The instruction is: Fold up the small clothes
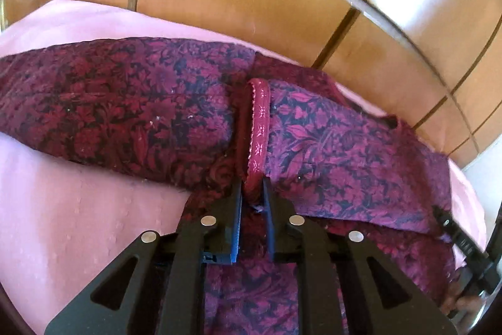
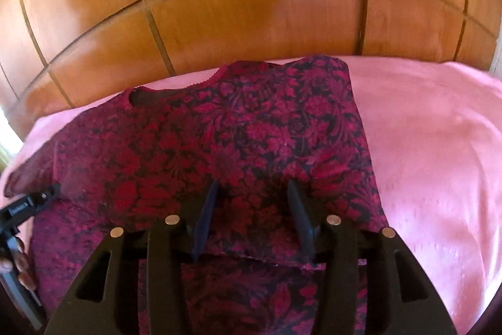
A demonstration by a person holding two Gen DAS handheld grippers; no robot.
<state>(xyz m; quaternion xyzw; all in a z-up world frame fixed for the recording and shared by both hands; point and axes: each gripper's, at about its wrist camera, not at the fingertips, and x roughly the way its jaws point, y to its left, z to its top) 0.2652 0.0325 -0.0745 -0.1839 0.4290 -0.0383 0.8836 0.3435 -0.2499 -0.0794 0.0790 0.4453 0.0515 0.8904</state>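
On pink sheet, dark floral crimson top, left gripper pinching its hem

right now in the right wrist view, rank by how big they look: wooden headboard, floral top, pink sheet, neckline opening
1. wooden headboard
2. floral top, though nearness to the camera inflates it
3. pink sheet, the visible part; close to the top, so unsure
4. neckline opening, clearly smallest

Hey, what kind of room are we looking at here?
Probably a bedroom: the dark red floral top lies spread on a pink bedsheet, and glossy wooden panelled doors, likely a wardrobe, stand right behind it.
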